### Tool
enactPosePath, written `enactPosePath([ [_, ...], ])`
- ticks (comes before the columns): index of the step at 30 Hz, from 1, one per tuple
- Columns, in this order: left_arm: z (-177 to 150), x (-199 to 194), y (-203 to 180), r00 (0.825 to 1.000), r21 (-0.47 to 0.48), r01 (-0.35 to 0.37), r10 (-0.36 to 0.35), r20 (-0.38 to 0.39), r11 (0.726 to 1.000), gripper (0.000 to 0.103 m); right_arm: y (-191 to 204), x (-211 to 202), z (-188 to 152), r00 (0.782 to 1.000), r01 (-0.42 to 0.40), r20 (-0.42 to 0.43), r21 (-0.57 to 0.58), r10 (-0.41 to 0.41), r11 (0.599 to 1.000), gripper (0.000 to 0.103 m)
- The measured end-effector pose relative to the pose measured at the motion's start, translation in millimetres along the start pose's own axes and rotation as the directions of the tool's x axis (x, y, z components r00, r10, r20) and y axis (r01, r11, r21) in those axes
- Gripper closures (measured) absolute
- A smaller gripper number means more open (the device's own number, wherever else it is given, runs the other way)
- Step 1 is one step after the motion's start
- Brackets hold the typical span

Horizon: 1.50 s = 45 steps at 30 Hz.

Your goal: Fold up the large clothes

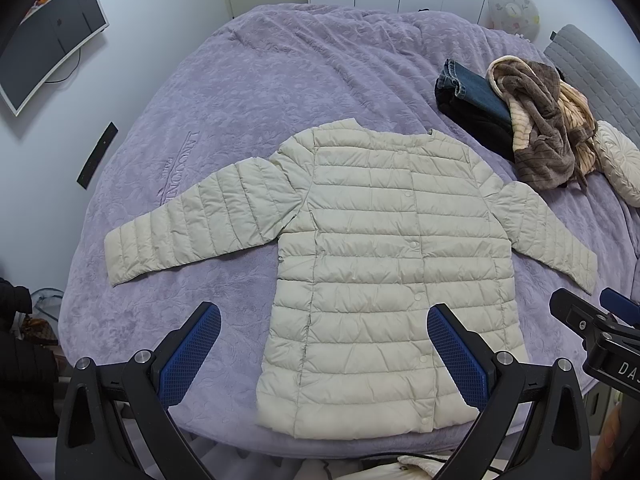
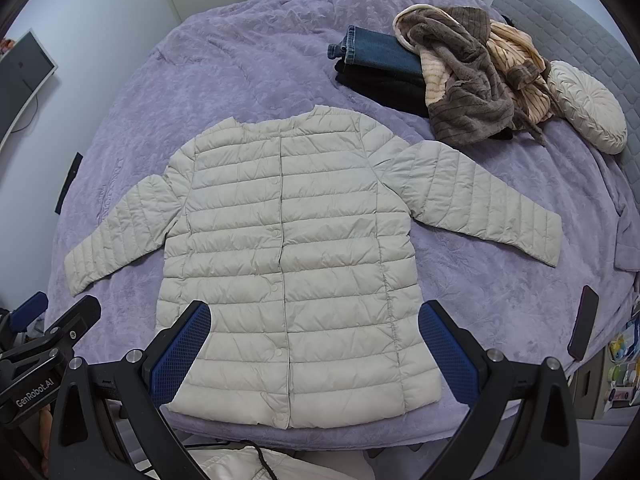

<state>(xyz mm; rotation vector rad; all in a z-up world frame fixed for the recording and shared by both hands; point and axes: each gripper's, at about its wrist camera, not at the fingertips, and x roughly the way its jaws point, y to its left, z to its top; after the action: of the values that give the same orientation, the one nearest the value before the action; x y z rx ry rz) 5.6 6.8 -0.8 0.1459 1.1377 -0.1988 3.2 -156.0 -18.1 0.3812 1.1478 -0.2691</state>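
While the cream jacket lies flat and buttoned in the middle of the purple bedspread, sleeves spread out, the left gripper and right gripper both hover above the jacket's hem, jaws wide and holding nothing. Beyond the jacket's collar sits a heap of clothes.

Jacket lies spread flat on the bed, clothes pile behind it to the right
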Motion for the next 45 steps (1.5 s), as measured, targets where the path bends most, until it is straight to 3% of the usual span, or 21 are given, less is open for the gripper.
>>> enactPosePath([
  [39, -4, 5, 16, 0.999, -0.038, 0.02, -0.021, -0.025, 0.999, 0.0, 12, 6, -4, 1.0, 0.01, -0.019, -0.01, -0.01, 1.0, 0.0],
  [45, -5, 12, 29, 0.998, -0.069, 0.04, -0.043, -0.042, 0.997, 0.0, 19, 14, -1, 0.998, -0.031, -0.049, -0.013, 0.03, 0.999, 0.0],
])
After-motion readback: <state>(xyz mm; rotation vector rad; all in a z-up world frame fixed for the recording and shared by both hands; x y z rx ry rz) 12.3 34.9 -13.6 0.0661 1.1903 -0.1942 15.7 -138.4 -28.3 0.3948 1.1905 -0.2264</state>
